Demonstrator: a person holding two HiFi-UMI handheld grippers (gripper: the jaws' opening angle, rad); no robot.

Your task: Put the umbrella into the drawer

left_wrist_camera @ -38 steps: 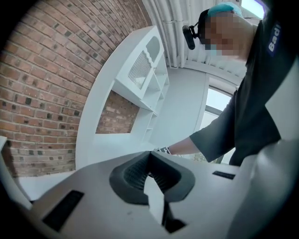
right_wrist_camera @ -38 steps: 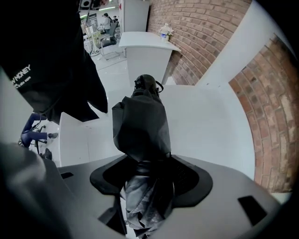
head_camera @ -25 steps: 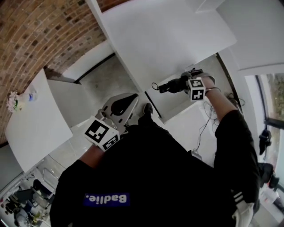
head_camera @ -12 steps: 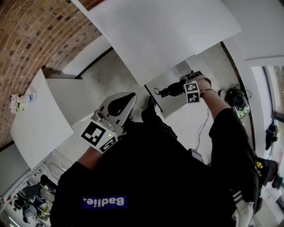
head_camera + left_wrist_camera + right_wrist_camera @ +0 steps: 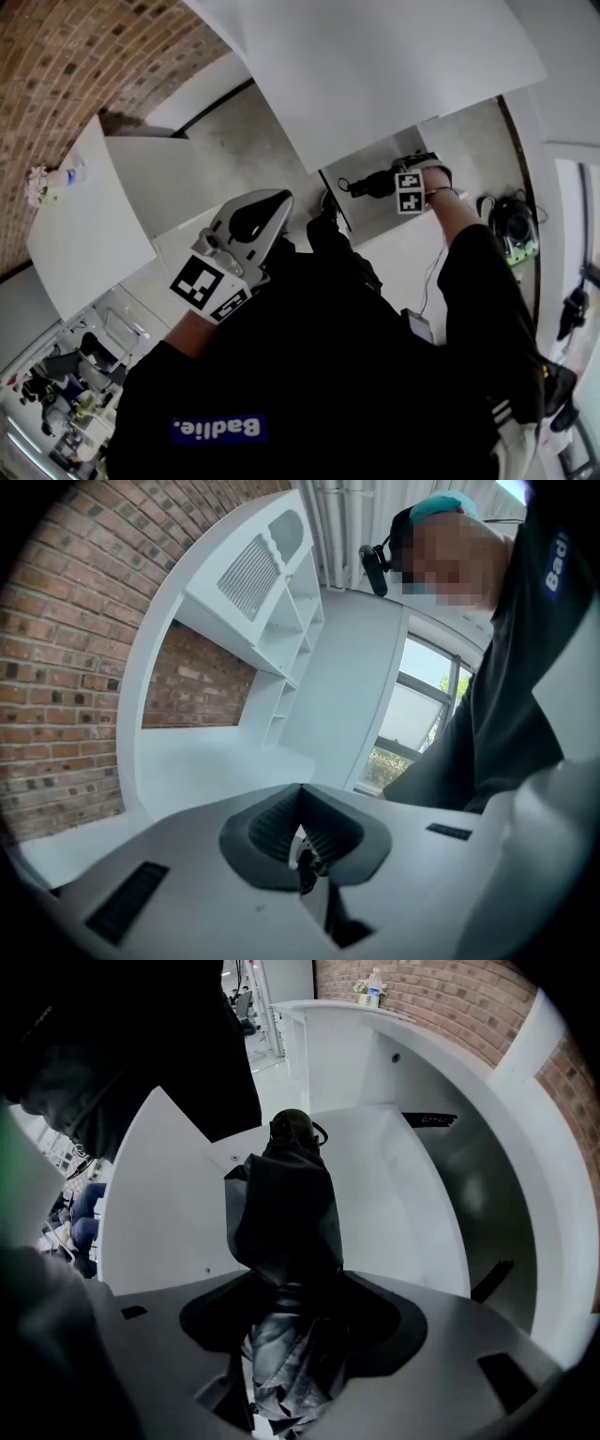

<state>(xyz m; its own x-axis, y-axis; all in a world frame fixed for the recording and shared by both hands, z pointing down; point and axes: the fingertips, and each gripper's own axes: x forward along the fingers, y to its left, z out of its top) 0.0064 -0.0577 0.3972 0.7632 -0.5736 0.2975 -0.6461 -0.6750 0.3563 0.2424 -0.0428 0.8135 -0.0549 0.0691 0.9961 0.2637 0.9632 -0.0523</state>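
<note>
From the head view, the right gripper (image 5: 382, 183) reaches forward at arm's length and holds the umbrella (image 5: 361, 186), a short dark bundle. Its long axis runs roughly left to right across the picture, and its free end, with a thin loop, points left. It hangs over the open drawer (image 5: 384, 214), just beneath the edge of the white tabletop (image 5: 375, 66). The left gripper (image 5: 267, 208) is held close to the person's body, well apart from the drawer.

In the left gripper view, the left gripper (image 5: 300, 808) has its dark ribbed pads (image 5: 272, 822) pressed together with nothing between them. Beyond it are a brick wall (image 5: 66, 649) and a white shelf unit (image 5: 272, 592).

In the right gripper view, the right gripper (image 5: 291, 1283) is clamped on the umbrella (image 5: 281, 1213). The umbrella is folded in a smooth dark sleeve, with crumpled grey fabric bunched between the pads. It points straight away from the camera, and its rounded handle end (image 5: 293, 1127), with the loop, is farthest off. Below it lies the white floor of the drawer (image 5: 394, 1204). Whether the umbrella touches that floor cannot be told.
</note>
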